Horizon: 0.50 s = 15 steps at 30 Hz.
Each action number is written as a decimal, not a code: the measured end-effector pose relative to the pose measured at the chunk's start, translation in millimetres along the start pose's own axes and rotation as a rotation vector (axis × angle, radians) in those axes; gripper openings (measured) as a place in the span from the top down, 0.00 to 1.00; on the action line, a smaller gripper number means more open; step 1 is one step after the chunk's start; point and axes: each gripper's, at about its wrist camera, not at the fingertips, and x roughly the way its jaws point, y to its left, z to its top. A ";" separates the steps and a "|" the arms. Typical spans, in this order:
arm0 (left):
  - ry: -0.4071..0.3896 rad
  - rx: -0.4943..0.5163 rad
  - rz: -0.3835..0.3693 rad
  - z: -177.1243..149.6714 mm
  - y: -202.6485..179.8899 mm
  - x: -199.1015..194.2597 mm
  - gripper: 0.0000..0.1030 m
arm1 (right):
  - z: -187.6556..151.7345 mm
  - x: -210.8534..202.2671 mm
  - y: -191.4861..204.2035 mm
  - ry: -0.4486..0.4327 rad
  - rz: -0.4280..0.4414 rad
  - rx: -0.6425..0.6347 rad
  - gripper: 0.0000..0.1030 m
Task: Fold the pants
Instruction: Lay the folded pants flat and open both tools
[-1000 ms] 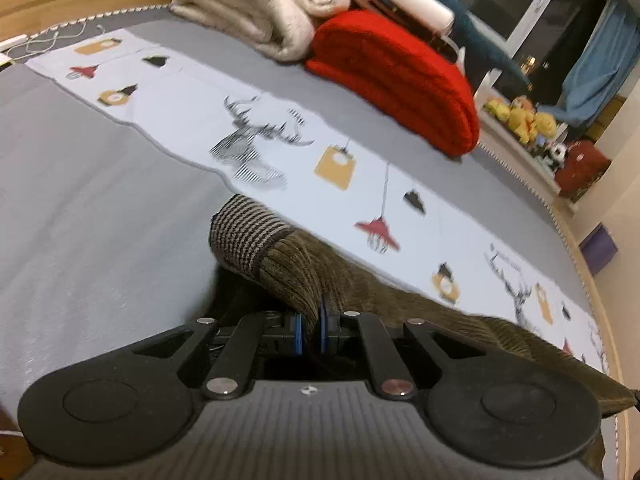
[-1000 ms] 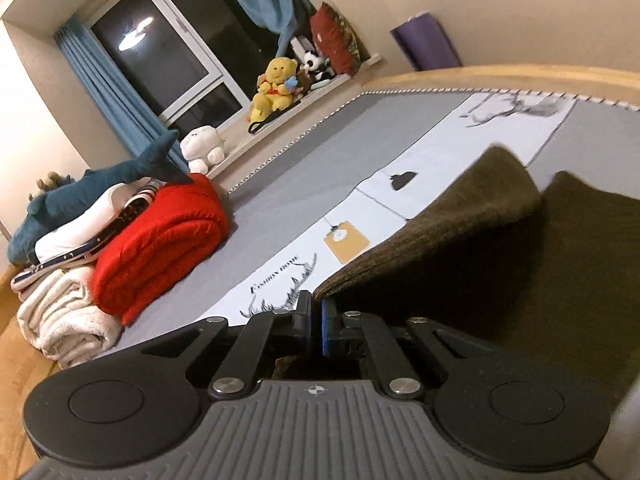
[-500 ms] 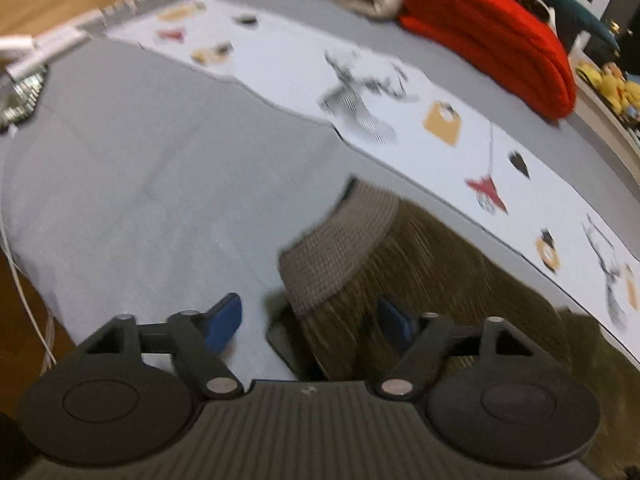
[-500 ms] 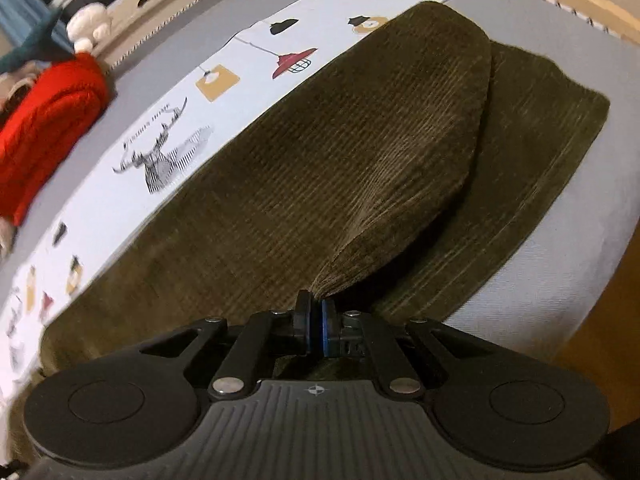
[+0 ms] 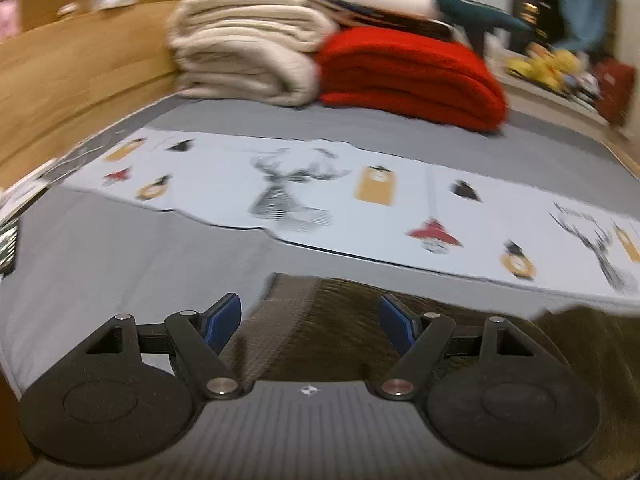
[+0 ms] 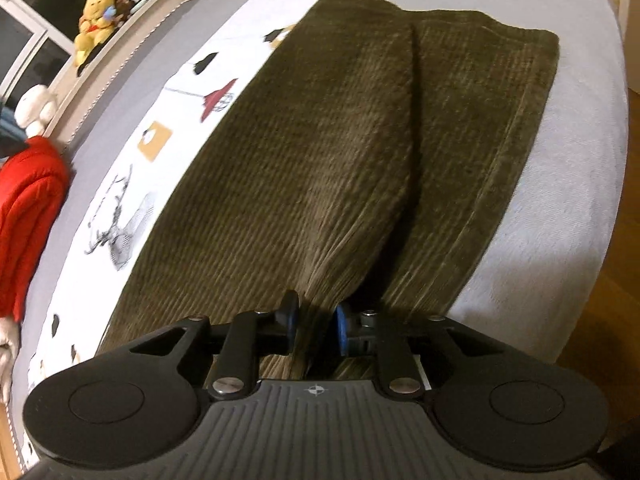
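Through my left wrist camera, my left gripper (image 5: 310, 322) stands wide open with nothing between its blue pads (image 5: 224, 318). Just beyond them lies the ribbed waistband end of the olive-brown corduroy pants (image 5: 360, 320), flat on the grey bed sheet (image 5: 120, 256). From here the pants run away to the right along the near edge of the bed, and only this near strip of them shows. Farther off lies the white printed runner with deer and lantern pictures (image 5: 360, 200), and at the far end the folded cream blanket (image 5: 244, 60) sits touching the folded red knitted blanket (image 5: 408, 72).

Through my right wrist camera, my right gripper (image 6: 314, 326) is partly open, its pads apart with a bunched ridge of the pants (image 6: 300, 160) between them; I cannot tell whether they press it. This view alone shows the whole length: the long axis runs from my fingers to the far end, one leg lying folded over the other, the lower leg showing along the right. The runner (image 6: 168, 128) lies left, a yellow plush bear (image 6: 94, 20) on the far-left ledge.
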 end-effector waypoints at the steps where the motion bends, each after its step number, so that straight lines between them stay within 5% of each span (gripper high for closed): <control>1: 0.016 0.016 -0.024 -1.9 -4.3 3.0 0.22 | 1.1 0.8 -3.2 -0.007 -0.006 0.007 0.80; 4: 0.092 0.037 -0.028 -10.1 -9.0 15.4 0.22 | 2.4 -1.1 -4.5 -0.043 -0.021 0.021 0.80; 9: 0.345 -0.039 0.113 -26.5 12.4 59.3 0.23 | 1.3 -8.9 -0.5 -0.134 -0.064 -0.017 0.87; 15: 0.272 0.016 0.122 -23.9 -4.2 50.6 0.21 | 2.8 -16.7 7.8 -0.178 -0.061 -0.093 0.88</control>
